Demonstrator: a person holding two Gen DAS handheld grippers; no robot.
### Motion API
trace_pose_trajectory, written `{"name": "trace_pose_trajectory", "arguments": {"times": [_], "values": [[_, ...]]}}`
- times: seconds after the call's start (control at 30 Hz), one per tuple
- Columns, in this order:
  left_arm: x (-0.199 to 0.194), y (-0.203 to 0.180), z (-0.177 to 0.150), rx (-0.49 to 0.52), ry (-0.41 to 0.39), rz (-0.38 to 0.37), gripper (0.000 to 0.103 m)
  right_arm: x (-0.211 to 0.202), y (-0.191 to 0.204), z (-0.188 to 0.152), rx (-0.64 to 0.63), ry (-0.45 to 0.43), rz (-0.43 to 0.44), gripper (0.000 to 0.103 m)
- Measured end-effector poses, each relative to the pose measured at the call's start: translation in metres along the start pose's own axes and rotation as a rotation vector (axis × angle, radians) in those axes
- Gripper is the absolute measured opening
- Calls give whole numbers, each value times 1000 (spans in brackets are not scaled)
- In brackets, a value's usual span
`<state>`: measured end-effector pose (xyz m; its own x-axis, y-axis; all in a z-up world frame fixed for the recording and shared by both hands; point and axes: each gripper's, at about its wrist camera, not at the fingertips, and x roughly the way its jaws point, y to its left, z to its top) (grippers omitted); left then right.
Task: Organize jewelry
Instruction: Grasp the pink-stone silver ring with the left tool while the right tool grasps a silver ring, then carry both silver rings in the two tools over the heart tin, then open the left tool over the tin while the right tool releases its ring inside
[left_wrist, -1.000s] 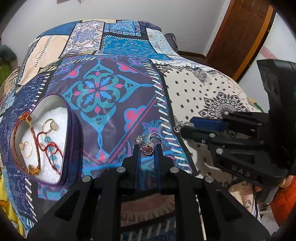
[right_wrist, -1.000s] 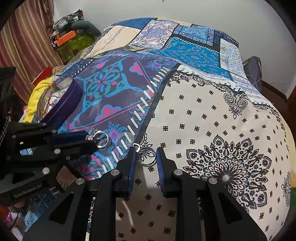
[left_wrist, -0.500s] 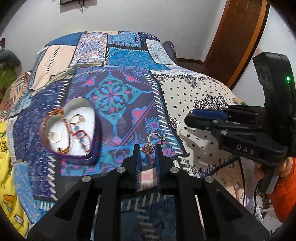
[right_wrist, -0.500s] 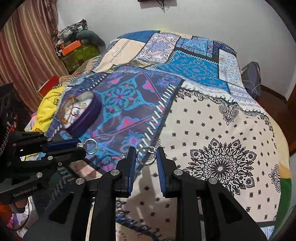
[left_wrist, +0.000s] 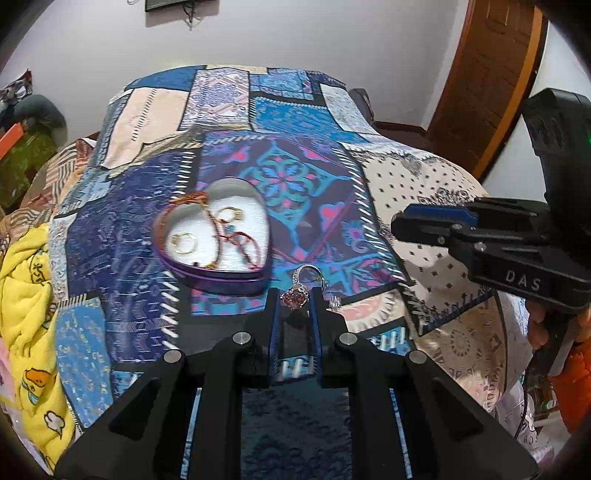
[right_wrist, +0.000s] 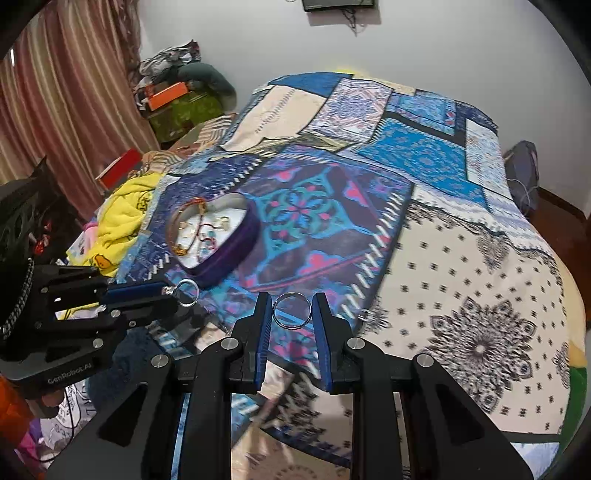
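Left hand-held gripper (left_wrist: 294, 300): clenched on a silver ring with a large pink-red stone (left_wrist: 295, 297), the stone pinched between the blue-lined fingers and the band tilted up beyond the tips.
Right hand-held gripper (right_wrist: 291, 309): a plain silver ring band (right_wrist: 291, 310) is grasped edge-on between its blue pads, the hoop seen nearly face-on; in the left wrist view this ring cannot be made out at the tips.
Position: both hand-held grippers are held above the near edge of the bed, the left one seen at lower left of the right wrist view (right_wrist: 173, 291).
Heart-shaped purple jewellery box (left_wrist: 221, 278): set open on the quilt just beyond the left hand-held gripper, white-lined.
Box contents: gold hoop earrings (left_wrist: 183, 242), a red cord bracelet (left_wrist: 236, 240) and a brown-orange bangle (left_wrist: 184, 201) draped over the rim are seen inside.
Bed: covered by a blue, teal and cream patchwork quilt (right_wrist: 461, 266).
Surroundings: a yellow blanket (left_wrist: 26, 295) is bunched at the left edge of the bed; a brown wooden door (left_wrist: 487, 74) stands at upper right.
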<state>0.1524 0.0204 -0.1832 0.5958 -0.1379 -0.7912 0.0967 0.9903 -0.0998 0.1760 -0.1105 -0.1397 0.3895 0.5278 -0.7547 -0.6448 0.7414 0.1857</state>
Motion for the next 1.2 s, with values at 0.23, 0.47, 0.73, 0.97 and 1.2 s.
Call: {"name": "trace_pose_trajectory", "arguments": {"times": [0.23,0.47,0.73,0.97,1.2], "values": [[-2,18,6,-7,-22,17,14,12,16,11,-13,-1,33,20],[3,31,12,-7,-38,22,14,24,30,28,-31,-15,65,20],[15,40,16,-4,-33,15,14,39,38,45,-31,-24,92,20],[18,44,19,-3,-47,5,14,53,44,54,-40,-12,96,20],[9,50,14,-22,-58,-3,14,64,48,54,-52,20,99,20]]}}
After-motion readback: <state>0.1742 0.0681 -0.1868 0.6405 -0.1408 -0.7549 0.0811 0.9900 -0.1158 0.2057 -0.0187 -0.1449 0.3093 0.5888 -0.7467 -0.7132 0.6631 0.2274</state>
